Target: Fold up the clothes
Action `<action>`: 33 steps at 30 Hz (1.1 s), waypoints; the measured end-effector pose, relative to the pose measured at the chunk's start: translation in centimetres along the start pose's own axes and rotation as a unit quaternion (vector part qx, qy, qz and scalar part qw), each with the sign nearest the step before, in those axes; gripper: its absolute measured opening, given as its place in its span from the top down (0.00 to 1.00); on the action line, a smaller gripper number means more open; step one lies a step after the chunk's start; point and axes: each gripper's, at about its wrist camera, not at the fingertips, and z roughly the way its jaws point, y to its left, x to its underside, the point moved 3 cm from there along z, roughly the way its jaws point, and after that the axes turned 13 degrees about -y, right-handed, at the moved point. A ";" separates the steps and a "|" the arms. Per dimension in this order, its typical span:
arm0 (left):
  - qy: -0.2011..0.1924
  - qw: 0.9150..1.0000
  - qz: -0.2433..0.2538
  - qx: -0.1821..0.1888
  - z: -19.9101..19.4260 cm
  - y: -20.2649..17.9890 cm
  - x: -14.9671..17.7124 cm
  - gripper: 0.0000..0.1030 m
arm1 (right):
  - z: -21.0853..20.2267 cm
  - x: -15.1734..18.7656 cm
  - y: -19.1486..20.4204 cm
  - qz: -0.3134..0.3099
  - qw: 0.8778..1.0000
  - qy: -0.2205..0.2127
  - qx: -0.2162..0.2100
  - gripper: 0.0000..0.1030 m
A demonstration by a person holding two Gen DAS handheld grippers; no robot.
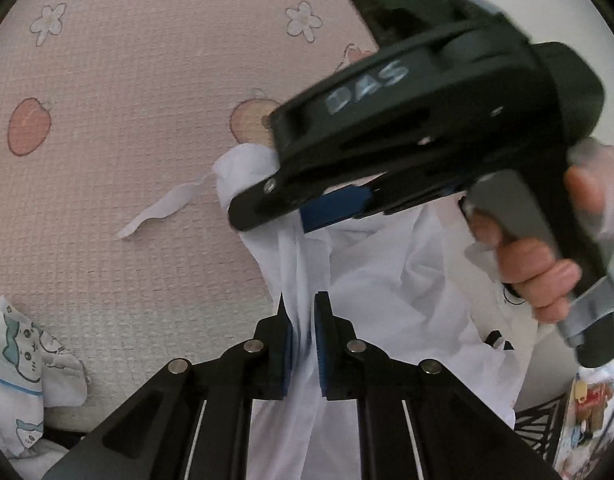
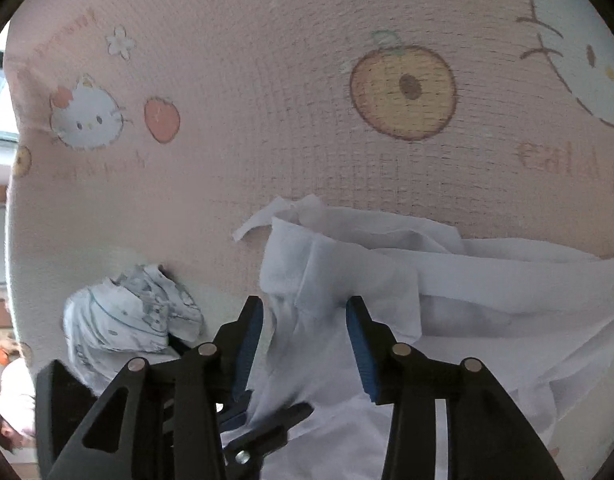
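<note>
A white garment (image 1: pixel 387 288) lies crumpled on a pink printed sheet (image 1: pixel 127 80). My left gripper (image 1: pixel 303 304) is shut on a fold of it, with the cloth pinched between the blue pads. My right gripper (image 1: pixel 273 220) hangs over the garment's far end, held by a hand (image 1: pixel 539 272). In the right wrist view the right gripper (image 2: pixel 305 308) stands open, with the white garment (image 2: pixel 387 280) loose between its jaws and touching neither pad. The left gripper's fingers (image 2: pixel 267 424) show low in that view, clamped on the cloth.
A bundled garment with a blue cartoon print (image 2: pixel 127 320) lies to the left, also seen as the bundle (image 1: pixel 19 360) in the left wrist view. A thin white strip (image 1: pixel 159 208) trails off the garment. The sheet's left edge (image 2: pixel 11 200) drops to a room beyond.
</note>
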 end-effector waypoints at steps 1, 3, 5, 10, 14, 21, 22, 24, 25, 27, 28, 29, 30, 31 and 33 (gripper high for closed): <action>-0.002 1.000 -0.001 0.003 -0.1 -0.1 0.0 0.92 | 0.1 0.1 -0.1 -0.002 1.000 -0.001 0.003 0.63; -0.004 1.000 -0.002 0.003 -0.4 -0.2 -0.1 0.92 | 0.1 0.4 -0.2 -0.005 1.000 0.007 0.009 0.84; -0.004 1.000 0.001 0.007 -0.7 -0.5 -0.1 0.92 | -0.1 0.6 -0.1 -0.015 1.000 0.007 0.013 0.86; 0.018 0.999 0.021 -0.022 -0.8 -0.8 -0.1 0.92 | -1.8 0.4 0.4 -0.043 0.999 -0.026 0.010 0.88; 0.035 0.998 -0.036 -0.044 -1.3 1.1 -0.5 0.80 | -2.7 -0.1 0.3 -0.039 0.998 -0.048 -0.014 0.88; 0.008 0.994 -0.102 -0.040 -6.3 4.2 1.8 0.44 | -4.2 -0.4 0.8 -0.048 0.994 -0.091 -0.037 0.88; 0.014 0.994 -0.102 -0.034 -6.4 4.2 2.1 0.44 | -4.5 -0.5 0.8 -0.043 0.994 -0.095 -0.040 0.88; 0.028 0.995 -0.096 -0.029 -6.4 4.2 2.4 0.44 | -4.9 -0.8 0.8 -0.034 0.993 -0.099 -0.051 0.88; 0.037 0.995 -0.085 -0.031 -6.4 4.1 3.0 0.44 | -5.0 -0.8 0.9 -0.032 0.993 -0.101 -0.053 0.88; 0.056 0.996 -0.064 -0.035 -6.2 3.8 4.2 0.44 | -5.4 -0.9 1.2 -0.033 0.992 -0.106 -0.056 0.88; 0.066 0.996 -0.056 -0.037 -6.1 3.7 4.9 0.44 | -5.6 -0.9 1.3 -0.034 0.992 -0.109 -0.057 0.88; 0.069 0.995 -0.056 -0.033 -6.1 3.7 5.6 0.44 | -5.8 -1.0 1.5 -0.037 0.992 -0.110 -0.059 0.88; 0.072 0.995 -0.058 -0.026 -6.1 3.7 6.2 0.48 | -5.9 -1.0 1.7 -0.039 0.991 -0.110 -0.060 0.88; 0.074 0.995 -0.060 -0.020 -6.1 3.7 6.8 0.55 | -6.1 -1.0 1.8 -0.042 0.991 -0.111 -0.060 0.88; 0.069 0.995 -0.077 -0.003 -6.1 3.9 7.3 0.88 | -6.2 -1.0 2.0 -0.044 0.991 -0.113 -0.055 0.88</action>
